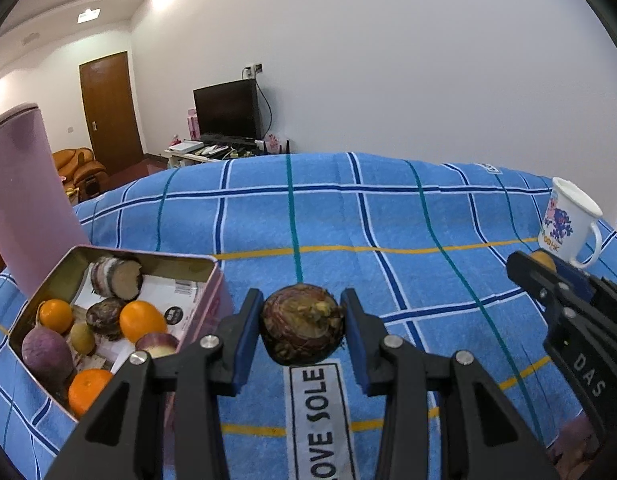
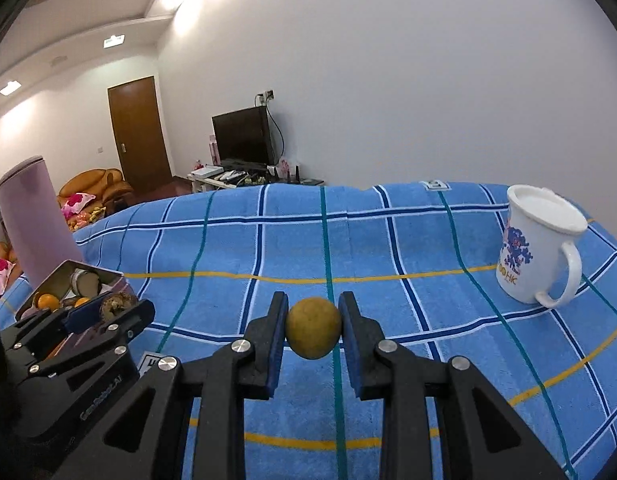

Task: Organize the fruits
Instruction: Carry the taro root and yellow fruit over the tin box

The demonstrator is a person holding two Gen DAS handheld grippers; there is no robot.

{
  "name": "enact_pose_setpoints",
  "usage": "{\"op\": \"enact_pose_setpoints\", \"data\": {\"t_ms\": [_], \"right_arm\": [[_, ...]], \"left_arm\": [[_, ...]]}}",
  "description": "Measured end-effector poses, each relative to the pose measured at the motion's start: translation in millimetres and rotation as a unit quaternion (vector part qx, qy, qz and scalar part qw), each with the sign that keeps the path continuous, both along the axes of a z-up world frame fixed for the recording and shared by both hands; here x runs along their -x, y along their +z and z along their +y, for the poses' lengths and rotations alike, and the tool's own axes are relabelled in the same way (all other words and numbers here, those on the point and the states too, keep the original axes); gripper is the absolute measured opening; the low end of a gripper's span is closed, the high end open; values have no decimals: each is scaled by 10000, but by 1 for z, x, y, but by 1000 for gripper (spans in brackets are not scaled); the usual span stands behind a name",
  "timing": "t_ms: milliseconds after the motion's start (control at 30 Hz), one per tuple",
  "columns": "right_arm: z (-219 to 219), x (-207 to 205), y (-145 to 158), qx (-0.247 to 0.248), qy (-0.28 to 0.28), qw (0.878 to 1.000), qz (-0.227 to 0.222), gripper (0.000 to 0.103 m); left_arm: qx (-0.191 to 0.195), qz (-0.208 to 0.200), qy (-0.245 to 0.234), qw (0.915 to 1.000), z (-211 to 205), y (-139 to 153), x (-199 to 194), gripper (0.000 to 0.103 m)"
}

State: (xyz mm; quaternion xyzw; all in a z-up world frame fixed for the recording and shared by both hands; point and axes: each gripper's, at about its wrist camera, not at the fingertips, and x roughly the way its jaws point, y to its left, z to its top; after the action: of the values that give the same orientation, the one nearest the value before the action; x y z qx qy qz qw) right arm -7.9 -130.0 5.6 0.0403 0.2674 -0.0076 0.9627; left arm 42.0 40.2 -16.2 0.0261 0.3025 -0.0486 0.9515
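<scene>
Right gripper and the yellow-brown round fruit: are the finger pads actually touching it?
Touching. In the right wrist view both blue pads of the right gripper press against the sides of the yellow-brown fruit, with no gap visible.

Blue plaid towel (image 2: 388, 248) spread across the whole surface, crossed by navy, teal and yellow stripes, with a white printed label (image 1: 320, 424) sewn on near the front. White mug (image 2: 536, 248) with a blue and pink print standing upright at the right; tall pink cylinder (image 2: 32, 216) upright at the left. Beyond, a dark television (image 2: 242, 136), a brown wooden door (image 2: 138, 132) and an orange sofa (image 2: 94, 186).
</scene>
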Motion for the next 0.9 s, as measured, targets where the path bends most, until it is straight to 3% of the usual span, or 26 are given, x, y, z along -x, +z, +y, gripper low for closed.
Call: {"op": "enact_pose_setpoints", "data": {"t_ms": [367,900], "right_arm": [[7,10,0,-51,23,10000,-66,28],[33,16,3,257,167,9994,-167,28]], "left_arm": [[-72,-61,40,9999,4,1,4,42],[71,-64,-40,9999,21,10,9,42]]}}
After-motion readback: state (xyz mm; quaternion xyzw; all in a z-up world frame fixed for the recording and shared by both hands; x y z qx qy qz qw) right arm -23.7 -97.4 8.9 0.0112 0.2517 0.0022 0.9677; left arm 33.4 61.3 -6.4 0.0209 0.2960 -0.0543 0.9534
